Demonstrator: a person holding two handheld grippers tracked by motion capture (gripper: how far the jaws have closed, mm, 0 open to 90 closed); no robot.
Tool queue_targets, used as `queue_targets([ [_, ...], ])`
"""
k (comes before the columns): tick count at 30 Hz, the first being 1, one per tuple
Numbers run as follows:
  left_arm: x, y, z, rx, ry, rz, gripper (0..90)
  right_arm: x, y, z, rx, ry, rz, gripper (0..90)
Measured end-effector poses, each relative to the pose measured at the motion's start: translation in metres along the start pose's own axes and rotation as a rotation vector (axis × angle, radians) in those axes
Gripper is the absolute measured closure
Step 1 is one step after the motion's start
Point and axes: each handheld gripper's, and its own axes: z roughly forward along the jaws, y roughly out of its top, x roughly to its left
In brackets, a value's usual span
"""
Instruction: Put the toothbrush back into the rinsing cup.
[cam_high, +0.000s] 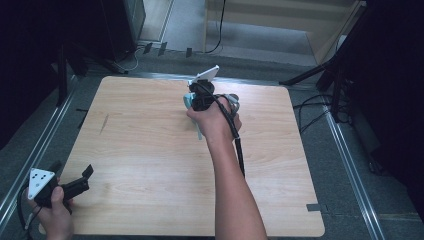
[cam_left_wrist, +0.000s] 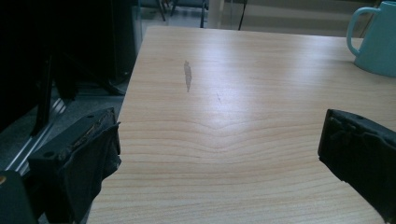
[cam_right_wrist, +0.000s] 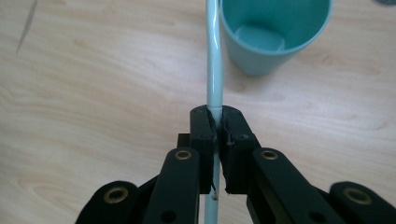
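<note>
Rt tongs (cam_right_wrist: 217, 123) pinch thin pale-blue rod (cam_right_wrist: 214, 65) beside teal cup (cam_right_wrist: 275, 32); lt tongs (cam_left_wrist: 219, 154) gape wide over woodgrain table (cam_left_wrist: 224, 93).

Soft, even overhead light on the pale wooden table (cam_high: 150, 150), surroundings falling to near black at both sides, faint shadow beside the forearm, low-resolution softness throughout, mild sheen on the wood grain, near jaws slightly blurred in both gripper views.
</note>
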Motion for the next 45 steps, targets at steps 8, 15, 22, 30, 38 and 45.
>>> queue_targets([
  [8, 0.0, 0.0, 0.0, 0.0, 0.001, -0.003, 0.0, -0.002, 0.004, -0.014, -0.229, -0.016, -0.01, 85.0],
  [15, 0.0, 0.0, 0.0, -0.002, -0.001, -0.004, 0.0, -0.002, 0.004, -0.019, -0.408, -0.021, -0.003, 85.0],
  [22, 0.001, 0.0, 0.0, -0.001, -0.004, -0.006, 0.0, -0.003, 0.003, -0.015, -0.585, -0.025, -0.004, 85.0],
  [30, 0.001, 0.0, -0.001, -0.005, -0.005, -0.009, 0.0, -0.013, 0.002, 0.01, -0.689, -0.042, -0.022, 85.0],
  [38, 0.002, 0.0, -0.001, -0.005, -0.009, -0.013, 0.0, -0.031, 0.004, 0.041, -0.679, -0.06, -0.018, 84.9],
  [45, 0.002, 0.0, -0.001, -0.01, -0.012, -0.017, 0.0, -0.043, 0.006, 0.06, -0.688, -0.037, 0.035, 84.9],
])
